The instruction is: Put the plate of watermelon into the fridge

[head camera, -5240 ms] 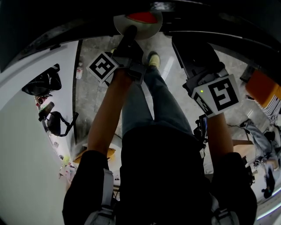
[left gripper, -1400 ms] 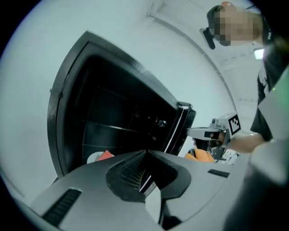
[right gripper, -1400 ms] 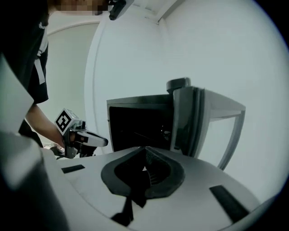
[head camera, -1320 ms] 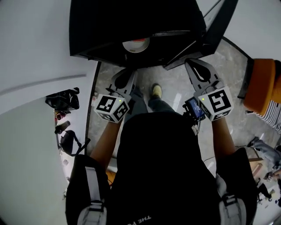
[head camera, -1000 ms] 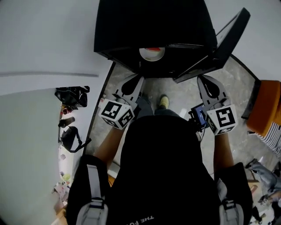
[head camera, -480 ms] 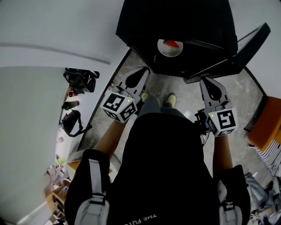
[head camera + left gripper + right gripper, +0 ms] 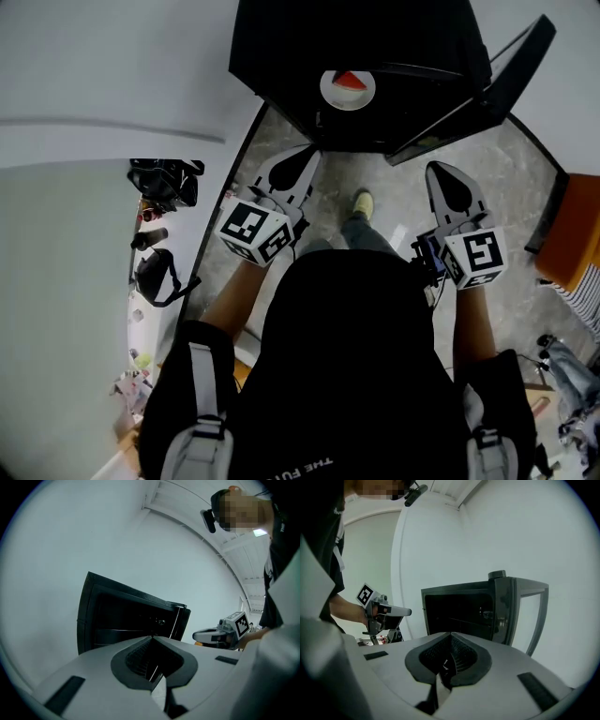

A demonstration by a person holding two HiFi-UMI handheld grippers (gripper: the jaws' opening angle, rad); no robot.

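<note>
In the head view a white plate with a red watermelon wedge (image 7: 347, 89) rests on a shelf inside the black fridge (image 7: 281, 56). The fridge door (image 7: 487, 89) stands open to the right. My left gripper (image 7: 307, 155) is shut and empty, a short way in front of the fridge's lower left edge. My right gripper (image 7: 441, 172) is also shut and empty, just below the open door. The left gripper view shows its closed jaws (image 7: 152, 638) aimed at the dark fridge (image 7: 126, 618). The right gripper view shows closed jaws (image 7: 450, 633) before the open fridge (image 7: 459, 611).
Black bags (image 7: 164, 178) and another dark bag (image 7: 155, 275) lie by the white wall at left. An orange object (image 7: 574, 242) stands at the right edge. My shoe (image 7: 363, 202) is on the grey stone floor between the grippers.
The left gripper that held the plate has let it go on the fridge shelf. Both grippers have since drawn back from the fridge opening, still shut.
</note>
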